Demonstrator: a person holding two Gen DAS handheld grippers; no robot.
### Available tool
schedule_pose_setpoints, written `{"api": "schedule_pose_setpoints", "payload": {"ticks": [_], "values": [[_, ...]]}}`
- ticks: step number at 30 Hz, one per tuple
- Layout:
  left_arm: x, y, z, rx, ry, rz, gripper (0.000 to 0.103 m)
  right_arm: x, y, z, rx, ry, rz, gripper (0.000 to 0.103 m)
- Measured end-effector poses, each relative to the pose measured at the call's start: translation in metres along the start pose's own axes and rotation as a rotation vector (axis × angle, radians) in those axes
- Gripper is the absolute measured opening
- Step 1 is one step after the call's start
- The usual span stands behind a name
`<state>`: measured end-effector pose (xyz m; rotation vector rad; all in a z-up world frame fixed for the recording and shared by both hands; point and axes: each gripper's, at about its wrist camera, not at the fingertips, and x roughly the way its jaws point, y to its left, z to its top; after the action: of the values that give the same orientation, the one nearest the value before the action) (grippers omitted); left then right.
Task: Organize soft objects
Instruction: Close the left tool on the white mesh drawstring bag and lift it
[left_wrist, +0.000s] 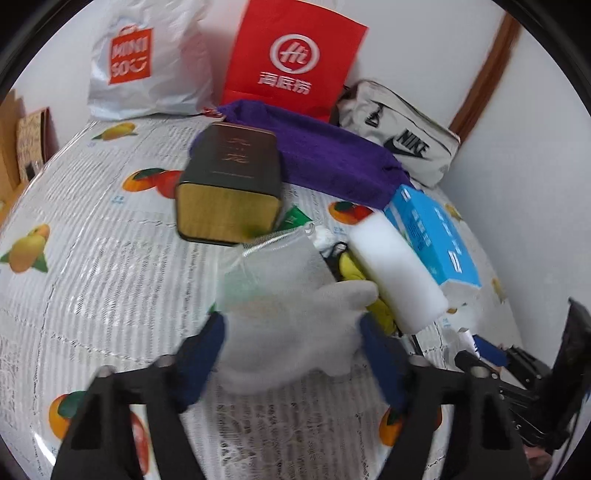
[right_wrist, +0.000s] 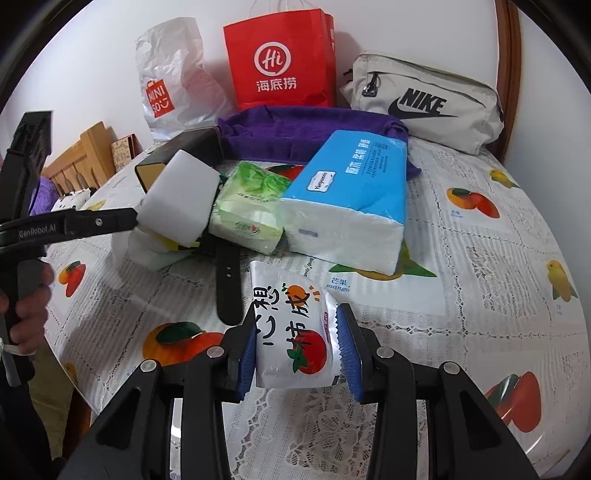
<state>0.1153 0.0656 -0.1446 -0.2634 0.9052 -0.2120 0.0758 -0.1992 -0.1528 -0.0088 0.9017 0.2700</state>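
The left gripper (left_wrist: 291, 345) clamps a white glove (left_wrist: 295, 332) just beside the white foam block (left_wrist: 395, 269). Only the right wrist view shows the right gripper (right_wrist: 297, 354) squeezing a tissue pack (right_wrist: 295, 332), nearer the camera than that block (right_wrist: 181, 195).

Home: fruit-print tablecloth (right_wrist: 480, 258), shopping bags (right_wrist: 280, 62)

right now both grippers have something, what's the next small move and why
Probably carry the tissue packet, which the right gripper clamps, forward and set it beside the green tissue pack and blue tissue pack. Those soft packs already sit together mid-table. The left gripper has the white glove, so it seems busy.
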Motion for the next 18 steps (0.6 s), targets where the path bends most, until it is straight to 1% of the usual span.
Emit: {"api": "schedule_pose_setpoints", "payload": {"ticks": [1,2,3,6,8,10,11,13,15,16,18], "values": [[0.000,0.003,0.000,-0.003,0.001,0.004,0.057,0.001,0.000,0.001,0.002,0.004,0.001,0.040],[0.000,0.007,0.000,-0.004,0.004,0.013,0.050,0.003,-0.001,0.002,0.002,0.006,0.001,0.040],[0.002,0.011,0.000,-0.004,0.008,0.023,0.048,0.004,0.000,0.003,0.000,0.007,0.002,0.040],[0.011,0.020,-0.002,-0.003,0.030,0.059,0.043,0.007,0.000,0.007,-0.005,0.007,0.004,0.040],[0.018,0.021,-0.001,0.010,0.033,0.088,0.043,0.009,0.000,0.010,-0.004,0.009,0.006,0.040],[0.022,0.021,0.002,0.032,0.030,0.136,0.043,0.010,0.000,0.013,-0.003,0.010,0.007,0.040],[0.024,0.022,0.003,0.038,0.026,0.162,0.043,0.010,0.000,0.014,-0.004,0.011,0.006,0.040],[0.028,0.024,0.006,0.054,0.017,0.189,0.047,0.010,0.000,0.015,-0.007,0.015,0.002,0.040],[0.032,0.025,0.008,0.074,0.005,0.211,0.059,0.010,-0.001,0.015,-0.007,0.018,-0.005,0.040],[0.033,0.025,0.008,0.083,-0.003,0.228,0.061,0.011,-0.002,0.016,-0.005,0.022,-0.006,0.040],[0.038,0.026,0.009,0.103,-0.025,0.291,0.063,0.013,-0.004,0.016,-0.004,0.029,-0.009,0.040]]}}
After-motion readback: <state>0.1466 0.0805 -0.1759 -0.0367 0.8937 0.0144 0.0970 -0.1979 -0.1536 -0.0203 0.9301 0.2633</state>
